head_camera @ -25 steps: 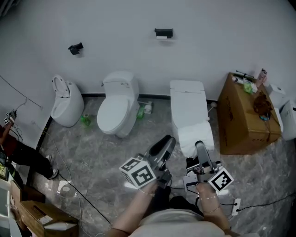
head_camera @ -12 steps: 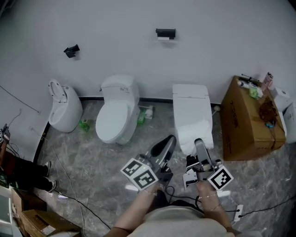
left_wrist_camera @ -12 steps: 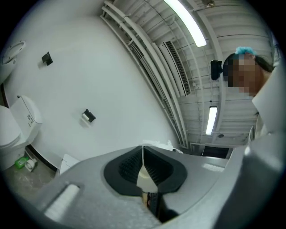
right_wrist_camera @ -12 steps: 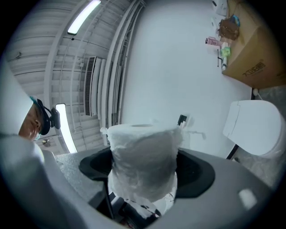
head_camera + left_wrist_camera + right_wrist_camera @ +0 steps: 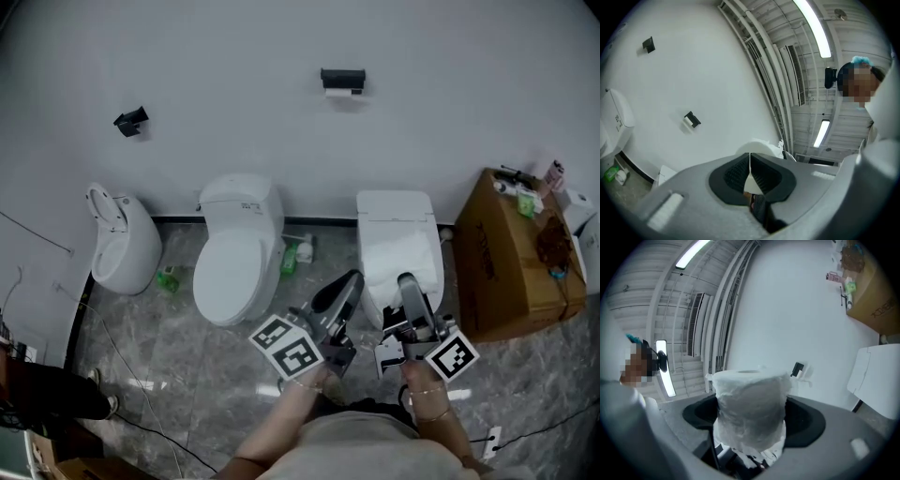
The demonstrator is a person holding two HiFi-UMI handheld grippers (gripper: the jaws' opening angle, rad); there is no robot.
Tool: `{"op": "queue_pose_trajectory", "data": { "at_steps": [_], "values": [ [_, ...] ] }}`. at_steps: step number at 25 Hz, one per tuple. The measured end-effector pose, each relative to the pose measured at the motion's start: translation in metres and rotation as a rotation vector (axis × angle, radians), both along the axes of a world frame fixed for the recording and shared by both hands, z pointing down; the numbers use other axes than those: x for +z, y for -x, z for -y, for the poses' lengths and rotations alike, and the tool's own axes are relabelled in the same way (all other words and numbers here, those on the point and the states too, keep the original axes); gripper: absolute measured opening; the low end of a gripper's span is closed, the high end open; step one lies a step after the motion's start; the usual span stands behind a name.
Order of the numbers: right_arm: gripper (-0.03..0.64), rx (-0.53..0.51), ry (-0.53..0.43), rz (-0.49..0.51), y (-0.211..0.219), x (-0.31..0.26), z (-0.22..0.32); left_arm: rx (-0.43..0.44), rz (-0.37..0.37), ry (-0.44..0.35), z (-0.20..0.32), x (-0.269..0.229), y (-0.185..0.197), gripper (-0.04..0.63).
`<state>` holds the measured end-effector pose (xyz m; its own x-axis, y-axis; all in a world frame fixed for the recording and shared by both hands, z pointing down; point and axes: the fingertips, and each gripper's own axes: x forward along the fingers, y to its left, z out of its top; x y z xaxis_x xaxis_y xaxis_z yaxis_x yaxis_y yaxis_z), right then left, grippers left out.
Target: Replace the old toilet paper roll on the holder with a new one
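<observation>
We carried two grey tools, the left gripper (image 5: 345,281) and right gripper (image 5: 406,281), each topped by a white marker cube (image 5: 286,349) with black squares. Black ribbed pads (image 5: 731,173) lined them. We wore a pale top (image 5: 356,452) and, perhaps, thin bracelets (image 5: 427,396).

Soft crinkled paper roll (image 5: 750,404); glossy ceramic toilet (image 5: 234,267); matt cardboard box (image 5: 511,267).

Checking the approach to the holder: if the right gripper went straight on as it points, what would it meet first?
Probably the white wall, just beside the black holder; the toilet paper roll in the right gripper hides the exact spot, and depth is unclear.
</observation>
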<state>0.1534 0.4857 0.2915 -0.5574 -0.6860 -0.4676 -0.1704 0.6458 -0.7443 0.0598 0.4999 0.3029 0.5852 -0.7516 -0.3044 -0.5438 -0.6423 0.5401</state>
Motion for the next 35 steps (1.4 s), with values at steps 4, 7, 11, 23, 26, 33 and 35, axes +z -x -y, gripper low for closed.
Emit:
{"op": "queue_pose_trajectory", "data": {
  "at_steps": [4, 7, 11, 23, 26, 33, 35],
  "values": [
    [0.414, 0.013, 0.007, -0.012, 0.016, 0.001, 0.027, 0.015, -0.008, 0.012, 0.031, 0.003, 0.016, 0.015],
    [0.414, 0.015, 0.039, -0.034, 0.026, 0.009, 0.044, 0.019, -0.025, 0.038, 0.051, 0.01, 0.025, 0.015],
    [0.414, 0.023, 0.09, -0.083, 0.032, 0.025, 0.075, 0.03, -0.043, 0.068, 0.078, 0.021, 0.031, 0.015],
    [0.414, 0.025, 0.044, -0.1, 0.037, 0.017, 0.246, 0.028, -0.041, 0.035, 0.232, 0.008, 0.043, 0.015],
    [0.414, 0.005, 0.025, -0.082, 0.039, 0.004, 0.294, 0.004, -0.033, 0.02, 0.278, -0.001, 0.047, 0.015],
    [0.414, -0.033, -0.015, -0.116, 0.043, -0.004, 0.385, -0.017, -0.014, 0.013, 0.375, -0.006, 0.042, 0.015],
    [0.414, -0.033, -0.001, -0.115, 0.04, 0.0, 0.407, -0.018, -0.004, 0.029, 0.397, -0.001, 0.04, 0.015]
  ]
}}
